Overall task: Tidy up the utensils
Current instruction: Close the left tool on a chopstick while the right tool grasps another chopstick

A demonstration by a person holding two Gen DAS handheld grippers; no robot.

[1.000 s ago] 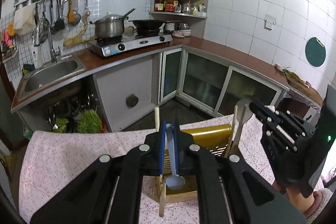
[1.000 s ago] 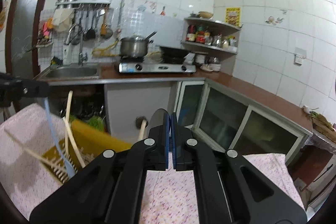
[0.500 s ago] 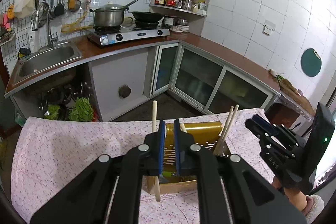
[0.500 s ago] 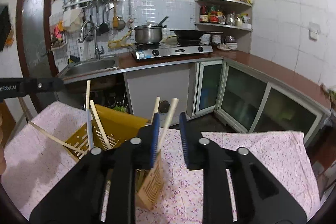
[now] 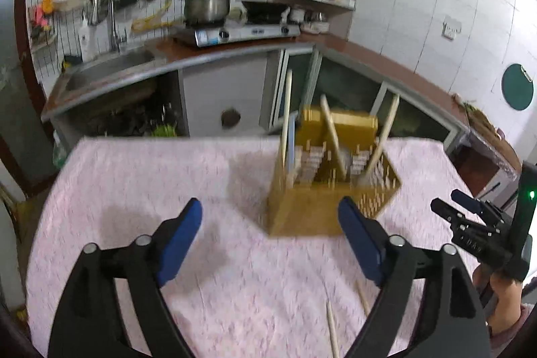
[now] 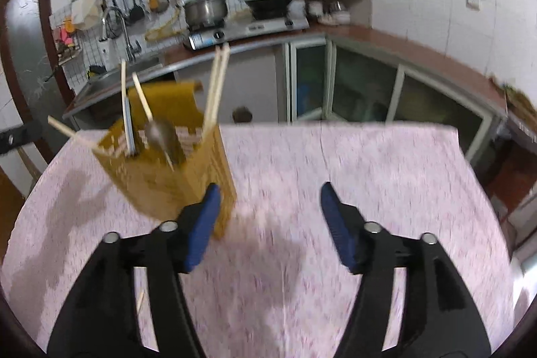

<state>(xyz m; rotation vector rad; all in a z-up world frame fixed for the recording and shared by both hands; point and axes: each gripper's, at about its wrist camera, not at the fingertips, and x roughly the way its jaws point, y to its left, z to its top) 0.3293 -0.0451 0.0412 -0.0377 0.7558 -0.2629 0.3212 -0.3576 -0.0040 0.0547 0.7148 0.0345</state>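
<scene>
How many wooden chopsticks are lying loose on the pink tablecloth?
2, both on the pink floral tablecloth before the yellow slotted holder: one chopstick farther, another nearer the camera. Others may be hidden.

Motion blur smears the yellow utensil holder (image 5: pixel 322 190) — its compartments perhaps unreadable; chopsticks (image 5: pixel 332 327) cut off below.

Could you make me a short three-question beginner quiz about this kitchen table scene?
1. True or false: the left gripper holds a chopstick.
2. What stands in the yellow slotted plastic utensil holder: A) wooden chopsticks and a metal spoon, B) knives, C) nothing?
3. Fill in: two loose wooden chopsticks lie on the pink flowered ____.

Key: 1 false, both it and the right gripper have just been opening, with nothing between the jaws. 2 A. 3 tablecloth.
</scene>
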